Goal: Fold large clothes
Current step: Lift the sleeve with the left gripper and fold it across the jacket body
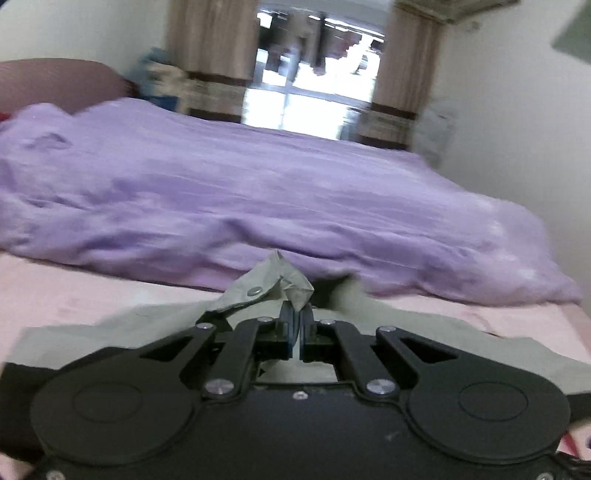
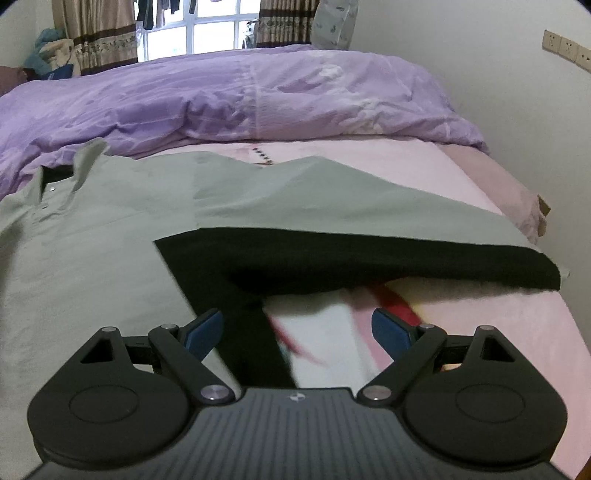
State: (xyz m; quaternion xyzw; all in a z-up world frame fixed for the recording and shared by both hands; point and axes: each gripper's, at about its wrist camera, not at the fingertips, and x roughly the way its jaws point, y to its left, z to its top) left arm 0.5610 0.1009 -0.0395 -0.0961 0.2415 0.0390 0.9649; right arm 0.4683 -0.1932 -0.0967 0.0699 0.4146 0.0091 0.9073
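Observation:
A grey-green jacket (image 2: 110, 221) with a black lining (image 2: 332, 258) lies spread on the pink bed sheet (image 2: 461, 332). Its collar with metal snaps (image 2: 55, 181) is at the far left in the right wrist view. A sleeve or flap is folded over so the black lining shows. My right gripper (image 2: 297, 328) is open and empty, just above the black fabric's near edge. My left gripper (image 1: 297, 317) is shut on a bunched piece of the jacket's grey-green fabric (image 1: 284, 280) near a snap button (image 1: 254, 291), lifted slightly off the bed. The left view is motion-blurred.
A rumpled purple duvet (image 2: 258, 96) lies across the far half of the bed. Behind it are a window (image 2: 207, 33) and brown curtains (image 2: 99, 33). A white wall with sockets (image 2: 561, 46) runs along the right side. A patterned towel or blanket (image 2: 332, 332) lies under the jacket.

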